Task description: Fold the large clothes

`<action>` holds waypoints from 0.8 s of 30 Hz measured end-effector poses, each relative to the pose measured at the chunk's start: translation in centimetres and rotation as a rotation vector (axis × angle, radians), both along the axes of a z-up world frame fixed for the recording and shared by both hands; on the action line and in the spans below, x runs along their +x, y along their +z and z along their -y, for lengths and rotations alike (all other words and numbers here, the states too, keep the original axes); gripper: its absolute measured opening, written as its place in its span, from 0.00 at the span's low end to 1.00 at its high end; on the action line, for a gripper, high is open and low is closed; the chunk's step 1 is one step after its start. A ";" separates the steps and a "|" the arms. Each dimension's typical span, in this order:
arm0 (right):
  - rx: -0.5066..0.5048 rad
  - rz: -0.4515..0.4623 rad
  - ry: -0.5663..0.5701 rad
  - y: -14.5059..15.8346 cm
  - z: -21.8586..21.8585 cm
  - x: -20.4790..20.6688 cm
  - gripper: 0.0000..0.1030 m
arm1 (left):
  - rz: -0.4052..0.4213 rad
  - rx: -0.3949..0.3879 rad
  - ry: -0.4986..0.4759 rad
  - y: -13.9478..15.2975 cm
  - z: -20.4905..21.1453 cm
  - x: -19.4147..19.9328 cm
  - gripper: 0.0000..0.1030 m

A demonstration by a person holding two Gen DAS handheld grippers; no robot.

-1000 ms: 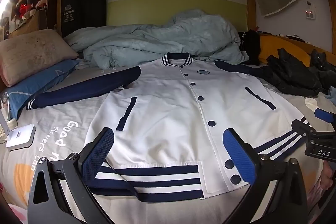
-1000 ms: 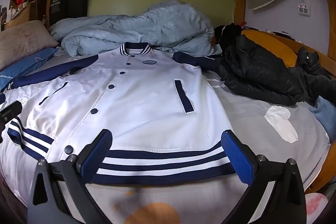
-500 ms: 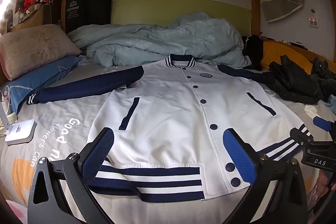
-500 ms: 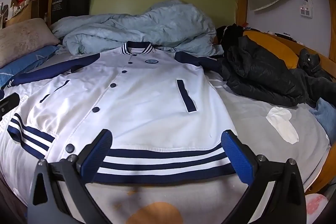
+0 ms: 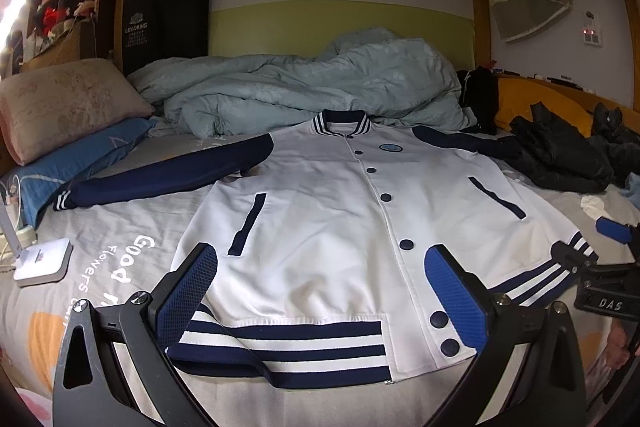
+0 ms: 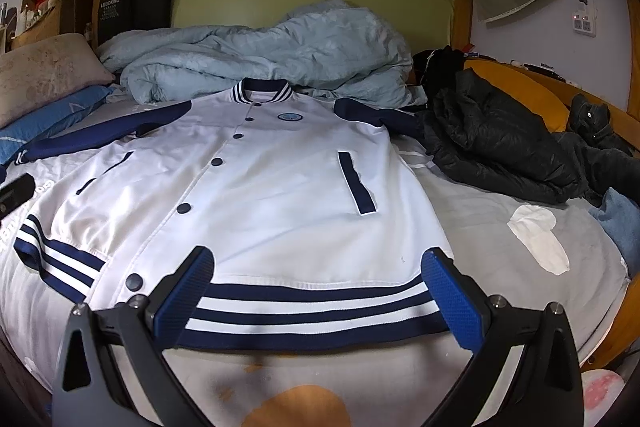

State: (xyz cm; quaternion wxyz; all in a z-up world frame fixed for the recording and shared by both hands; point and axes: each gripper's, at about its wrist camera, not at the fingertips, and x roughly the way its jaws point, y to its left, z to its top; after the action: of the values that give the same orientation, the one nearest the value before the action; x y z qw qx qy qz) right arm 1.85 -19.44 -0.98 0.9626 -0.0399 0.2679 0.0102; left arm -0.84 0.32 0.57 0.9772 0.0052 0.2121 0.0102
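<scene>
The white varsity jacket with navy sleeves (image 5: 344, 227) lies flat and buttoned, front up, on the bed (image 5: 100, 267), its long axis running from the striped hem nearest the cameras to the collar at 12 o'clock. Both grippers hover just short of that hem, fingers spread wide and holding nothing. The left gripper (image 5: 322, 291) faces the hem's left half, with the extended left sleeve (image 5: 160, 175) off at 10 o'clock; the right gripper (image 6: 320, 291) faces the right half of the hem (image 6: 312, 307), dead ahead at 12 o'clock. Neither is clearly closer to the cloth, so each looks about equally placed for its own corner. The right sleeve (image 6: 372, 115) runs toward 1 o'clock and disappears under a black puffer jacket (image 6: 500, 147), which I judge the main obstacle to folding that side inward. A rumpled pale-blue duvet (image 6: 260, 55) sits just beyond the collar. A white box (image 5: 42, 261) rests at 9 o'clock in the left view, and a white cloth scrap (image 6: 538, 239) at 3 o'clock in the right view, both apart from the jacket.
</scene>
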 end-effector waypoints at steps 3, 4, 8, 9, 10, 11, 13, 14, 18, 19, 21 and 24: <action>-0.001 0.003 0.003 0.1 0.0 -0.2 1.00 | 0.007 0.008 -0.009 0.0 0.2 -0.2 1.00; -0.002 0.003 0.005 0.0 -0.1 -0.2 1.00 | 0.015 0.011 -0.012 0.1 0.3 -0.3 1.00; -0.006 -0.004 0.003 -0.1 0.0 0.0 1.00 | 0.058 0.053 -0.005 0.3 0.8 -0.8 1.00; -0.005 -0.005 0.000 0.0 0.0 0.1 1.00 | 0.071 0.062 -0.004 0.4 0.9 -1.0 1.00; 0.000 -0.005 -0.004 0.0 0.1 0.1 1.00 | 0.087 0.073 -0.005 0.4 1.1 -1.2 1.00; 0.004 -0.006 -0.005 0.0 0.1 0.1 1.00 | 0.099 0.081 -0.008 0.5 1.3 -1.4 1.00; 0.012 -0.009 -0.008 0.0 0.3 0.2 1.00 | 0.115 0.089 -0.017 0.6 1.5 -1.7 1.00; 0.015 -0.011 -0.008 0.0 0.3 0.2 1.00 | 0.125 0.094 -0.018 0.7 1.7 -1.8 1.00; 0.009 -0.010 -0.007 0.0 0.4 0.2 1.00 | 0.137 0.065 -0.028 1.1 1.5 -2.3 1.00; 0.006 -0.009 -0.006 0.0 0.4 0.1 1.00 | 0.143 0.060 -0.029 1.2 1.4 -2.4 1.00; 0.003 -0.008 -0.005 -0.1 0.4 0.1 1.00 | 0.151 0.063 -0.020 1.3 1.4 -2.6 1.00; 0.007 -0.008 -0.002 -0.1 0.4 0.1 1.00 | 0.142 0.053 -0.007 1.3 1.1 -2.4 1.00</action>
State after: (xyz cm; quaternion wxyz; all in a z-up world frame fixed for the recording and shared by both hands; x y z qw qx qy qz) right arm 1.97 -19.81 -1.10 0.9616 -0.0362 0.2718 0.0105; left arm -3.19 -0.83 1.83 0.9893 0.0312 0.1421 0.0127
